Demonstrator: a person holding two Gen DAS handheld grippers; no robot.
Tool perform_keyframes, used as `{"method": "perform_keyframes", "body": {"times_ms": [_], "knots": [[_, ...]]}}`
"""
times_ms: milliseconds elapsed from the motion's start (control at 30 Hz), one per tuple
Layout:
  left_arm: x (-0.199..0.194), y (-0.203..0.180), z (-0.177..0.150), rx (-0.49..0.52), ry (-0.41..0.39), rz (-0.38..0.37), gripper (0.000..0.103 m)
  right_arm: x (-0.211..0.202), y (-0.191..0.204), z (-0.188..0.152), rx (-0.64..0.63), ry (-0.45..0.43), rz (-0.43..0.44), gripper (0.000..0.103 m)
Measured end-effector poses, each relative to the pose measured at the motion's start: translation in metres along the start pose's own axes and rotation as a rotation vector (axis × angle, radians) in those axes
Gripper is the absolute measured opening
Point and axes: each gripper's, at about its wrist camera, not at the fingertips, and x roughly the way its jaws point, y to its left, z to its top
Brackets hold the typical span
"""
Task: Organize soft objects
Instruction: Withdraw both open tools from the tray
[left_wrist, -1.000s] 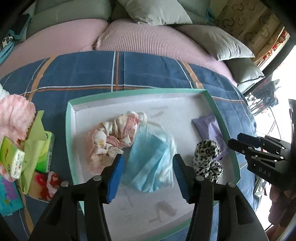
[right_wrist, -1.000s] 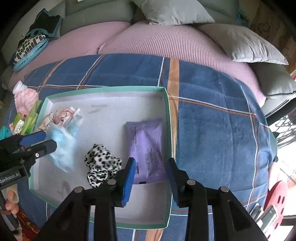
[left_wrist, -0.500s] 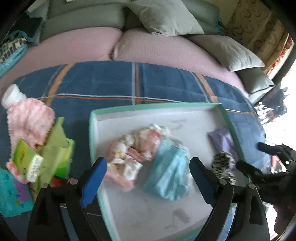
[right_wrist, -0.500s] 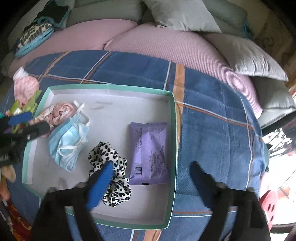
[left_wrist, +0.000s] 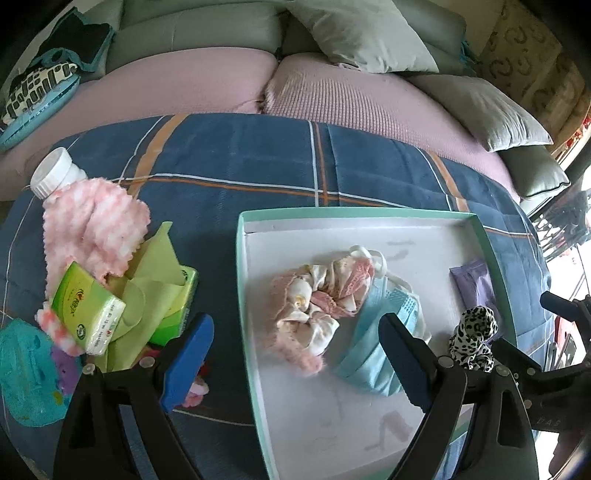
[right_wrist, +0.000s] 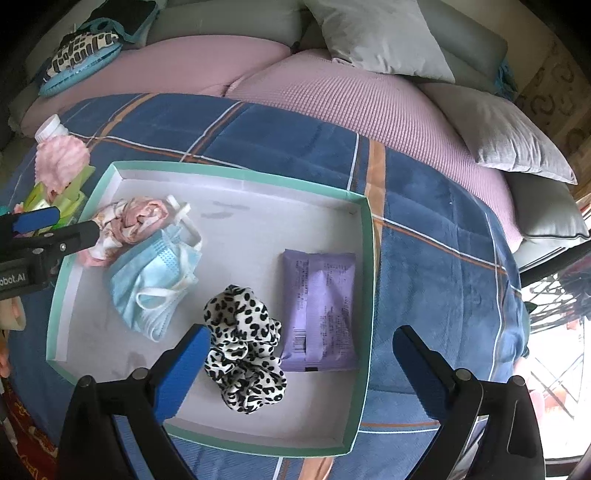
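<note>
While both claws hang released, the left claw (left_wrist: 295, 358) faces the blue mask (left_wrist: 373, 350) and the right claw (right_wrist: 301, 365) faces the spotted scrunchie (right_wrist: 243, 347) in the tray (right_wrist: 364, 295).

A blue plaid blanket (right_wrist: 424, 229) covers the surface. Beyond it lie pink cushions (right_wrist: 332, 96) and grey pillows (right_wrist: 384, 37) along the far side. At the far left, a white-capped bottle (left_wrist: 55, 173) rests on the blanket.

Soft daylight is cast from the right, where the window (right_wrist: 554, 314) is blown out. Straight lines are bowed by fisheye; corners are vignetted black. The tray (right_wrist: 364, 258) is rendered sharp.
</note>
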Motion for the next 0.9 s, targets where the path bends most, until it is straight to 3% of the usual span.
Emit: {"method": "perform_keyframes", "body": {"times_ms": [600,900], "knots": [[-0.039,0.055,0.010,-0.057,-0.064,0.078,0.091,-0.026,0.020,0.017,0.001,-0.024,-0.037,0.101],[-0.063,0.082,0.015,-0.072,-0.088,0.076,0.091,-0.041,0.045,0.032,0.021,-0.061,-0.010,0.101]]}}
